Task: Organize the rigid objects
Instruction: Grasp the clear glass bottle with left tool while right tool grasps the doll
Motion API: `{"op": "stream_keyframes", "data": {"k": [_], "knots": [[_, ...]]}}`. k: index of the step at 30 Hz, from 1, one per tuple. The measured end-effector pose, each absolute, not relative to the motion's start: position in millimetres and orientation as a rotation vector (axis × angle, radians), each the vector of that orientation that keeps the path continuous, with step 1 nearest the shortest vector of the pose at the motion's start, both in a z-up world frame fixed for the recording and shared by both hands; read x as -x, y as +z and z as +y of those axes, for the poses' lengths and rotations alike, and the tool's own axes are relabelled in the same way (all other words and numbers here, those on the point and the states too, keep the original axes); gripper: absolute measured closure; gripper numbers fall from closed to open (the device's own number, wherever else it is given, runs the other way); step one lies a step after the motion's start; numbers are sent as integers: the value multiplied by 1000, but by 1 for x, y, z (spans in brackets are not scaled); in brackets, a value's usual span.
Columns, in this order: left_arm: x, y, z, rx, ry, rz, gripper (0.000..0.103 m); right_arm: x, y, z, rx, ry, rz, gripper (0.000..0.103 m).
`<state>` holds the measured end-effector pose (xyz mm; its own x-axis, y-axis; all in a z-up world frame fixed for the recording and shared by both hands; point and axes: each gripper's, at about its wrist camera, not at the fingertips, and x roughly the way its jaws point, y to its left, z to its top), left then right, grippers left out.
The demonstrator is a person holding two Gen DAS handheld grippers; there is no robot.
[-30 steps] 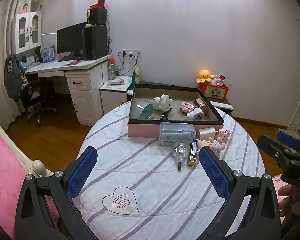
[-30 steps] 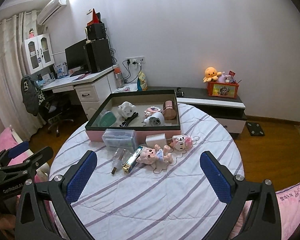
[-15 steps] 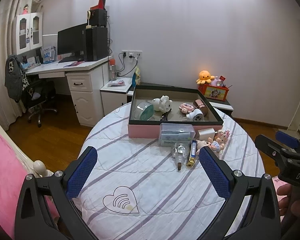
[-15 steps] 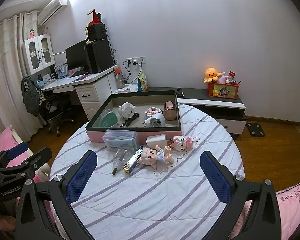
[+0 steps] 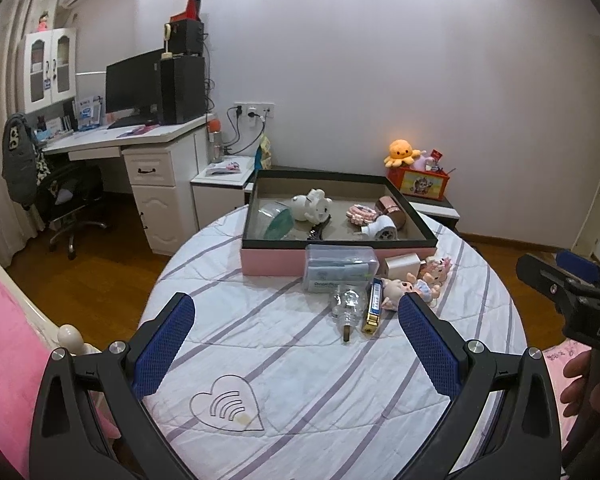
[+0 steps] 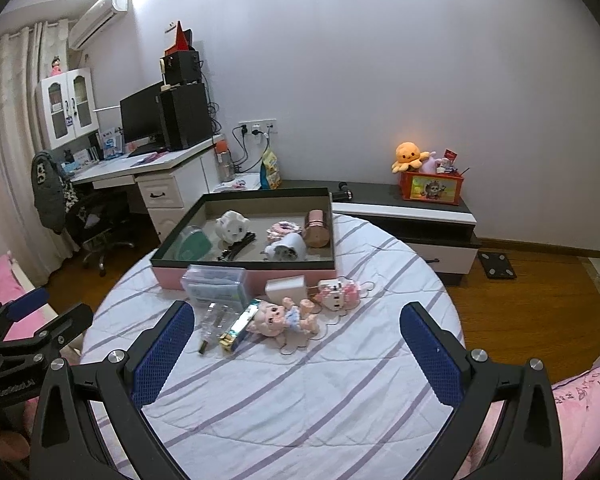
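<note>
both grippers, left gripper (image 5: 296,336) and right gripper (image 6: 296,340), were wide open and held nothing. the doll (image 6: 284,320) lay at frame center, between and beyond the right fingers, long axis left-right; the right hand was nearer.

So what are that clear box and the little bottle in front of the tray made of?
The clear box looks like glossy transparent plastic: its contents show through. The little bottle could be glass or clear plastic; the striped cloth shows through it, and its tip looks brassy.

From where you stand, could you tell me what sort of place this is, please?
Most likely a home bedroom: a white desk with a monitor, a round bed with a striped cover, and an octopus plush on a low cabinet.
</note>
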<state>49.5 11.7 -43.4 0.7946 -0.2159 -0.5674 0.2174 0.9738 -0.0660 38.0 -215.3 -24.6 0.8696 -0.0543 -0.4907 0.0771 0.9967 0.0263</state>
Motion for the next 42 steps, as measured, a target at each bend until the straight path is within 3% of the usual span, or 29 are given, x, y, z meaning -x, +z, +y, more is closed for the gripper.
{"op": "stream_keyframes", "data": {"k": [20, 31, 35, 38, 42], "knots": [[-154, -154, -39, -60, -264, 860, 0, -107, -95, -240, -53, -42, 731, 0], [-186, -170, -47, 9, -317, 906, 0, -147, -116, -238, -68, -16, 791, 0], [-181, -167, -47, 9, -369, 903, 22, -159, -124, -236, -109, 9, 816, 0], [-183, -171, -48, -12, -358, 926, 23, -162, -128, -234, -121, 15, 823, 0], [-188, -175, -58, -45, -338, 918, 15, -165, -131, -233, -141, 11, 824, 0]]}}
